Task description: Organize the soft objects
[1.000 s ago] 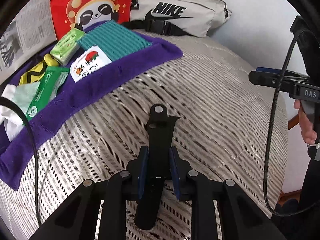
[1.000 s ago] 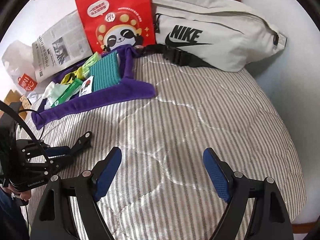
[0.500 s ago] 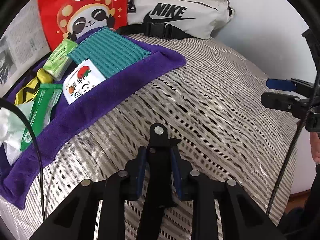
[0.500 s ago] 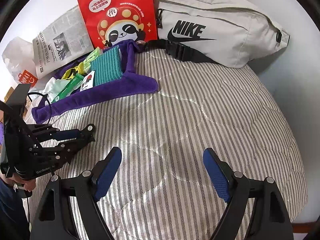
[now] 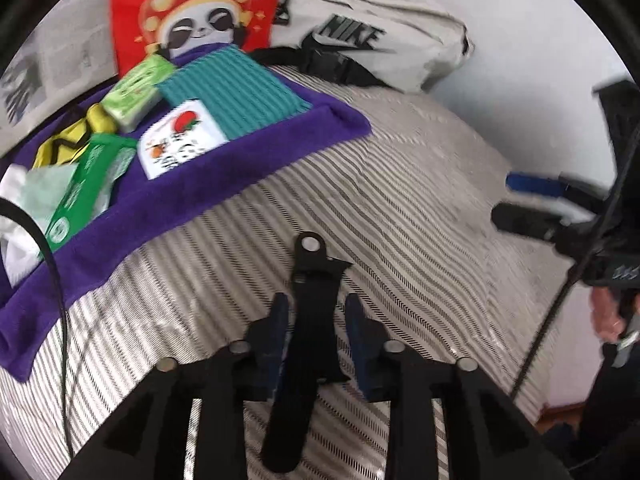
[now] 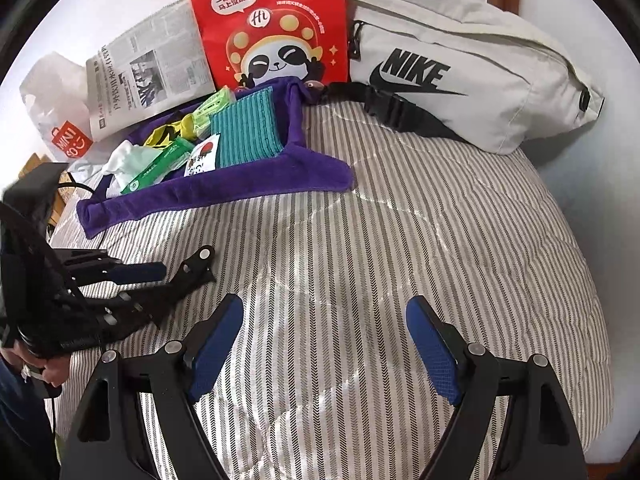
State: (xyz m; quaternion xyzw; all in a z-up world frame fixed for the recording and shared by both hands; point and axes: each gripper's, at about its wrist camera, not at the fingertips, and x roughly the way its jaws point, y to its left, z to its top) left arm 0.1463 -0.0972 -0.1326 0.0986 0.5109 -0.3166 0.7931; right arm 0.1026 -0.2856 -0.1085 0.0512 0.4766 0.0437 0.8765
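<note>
A black watch strap [image 5: 310, 280] lies lengthwise between the blue pads [image 5: 278, 320] of my left gripper [image 5: 316, 312]. The jaws are opening and a narrow gap shows on each side of the strap. Its tip [image 6: 200, 264] pokes out over the striped quilt [image 6: 380, 240] in the right wrist view. A purple towel [image 5: 224, 176] at the upper left holds a teal cloth [image 5: 236, 92], green tissue packs [image 5: 136, 90], a white packet [image 5: 180, 140] and a yellow item [image 5: 72, 140]. My right gripper [image 6: 324, 312] is open over bare quilt, with nothing between its fingers.
A red panda bag [image 6: 272, 28] and a cream Nike waist bag [image 6: 460, 60] lean against the white wall behind the towel. Newspaper [image 6: 148, 68] and a white plastic bag [image 6: 52, 100] lie at the far left. A hand [image 5: 608, 312] holds the right gripper [image 5: 532, 204] at the bed's right edge.
The left jaws, pressed on the black strap before, have spread away from it. The right gripper stays wide open in about the same spot.
</note>
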